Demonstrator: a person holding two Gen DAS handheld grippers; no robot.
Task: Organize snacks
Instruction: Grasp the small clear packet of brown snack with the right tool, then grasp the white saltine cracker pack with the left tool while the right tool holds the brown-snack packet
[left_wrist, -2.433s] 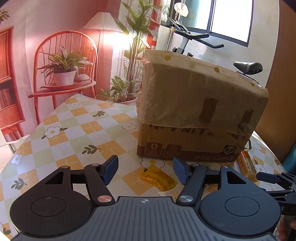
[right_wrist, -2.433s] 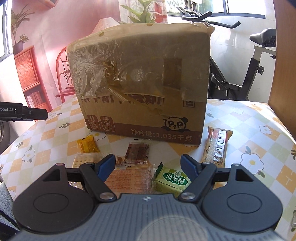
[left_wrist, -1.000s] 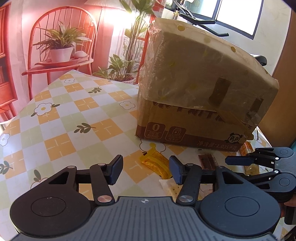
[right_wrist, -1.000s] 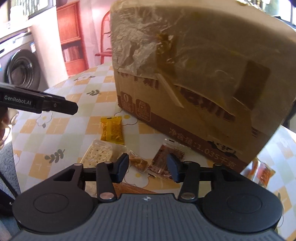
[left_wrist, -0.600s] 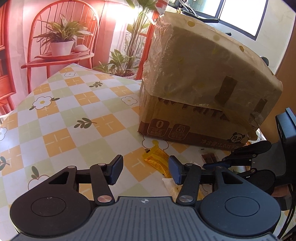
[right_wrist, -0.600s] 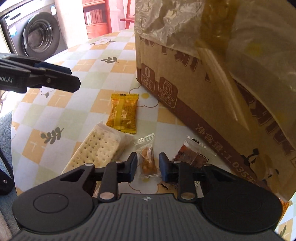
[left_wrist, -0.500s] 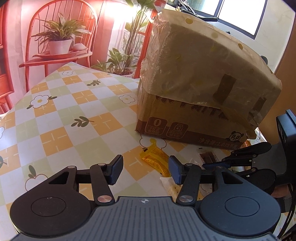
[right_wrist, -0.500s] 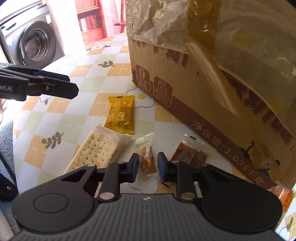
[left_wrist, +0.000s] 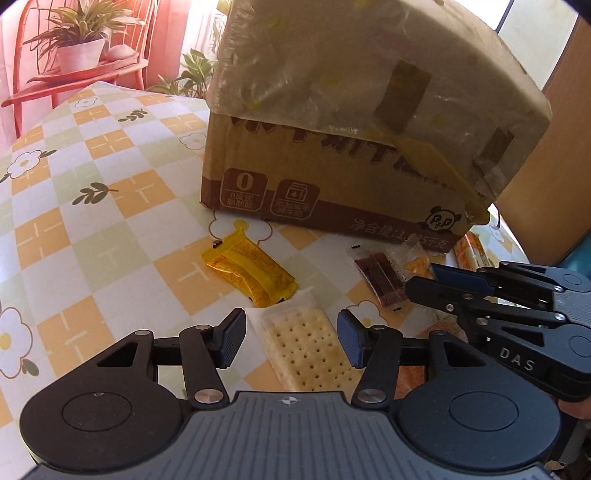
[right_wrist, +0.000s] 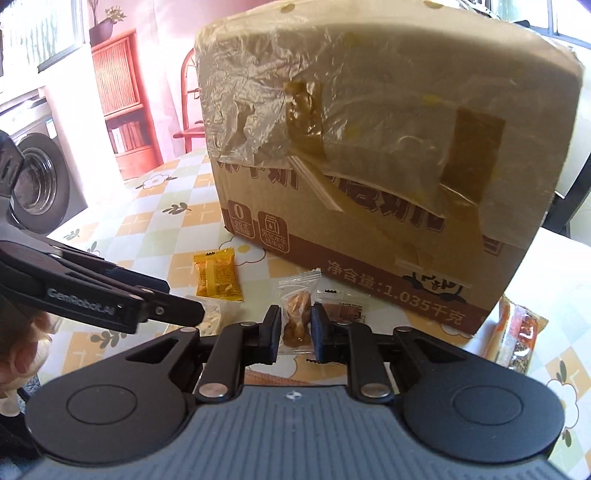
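- My right fingers (right_wrist: 293, 332) pinched a clear snack packet (right_wrist: 295, 314).
- My left fingers (left_wrist: 291, 341) stood half open over a cracker pack (left_wrist: 306, 347), gripping nothing.
- The checkered desk (left_wrist: 110, 221) carried a cardboard box (left_wrist: 332, 129).

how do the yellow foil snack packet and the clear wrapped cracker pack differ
The yellow foil snack packet is opaque and printed; the clear wrapped cracker pack shows pale dotted crackers. The packet lies clear of the left claw; the cracker pack lies between its open fingers. Both rest flat on the checked tablecloth.

Pink wall (right_wrist: 155, 55), red bookshelf (right_wrist: 118, 96), washing machine (right_wrist: 40, 181), potted plant (left_wrist: 79, 40) on red stand, sunlit checkered tablecloth (left_wrist: 96, 206)
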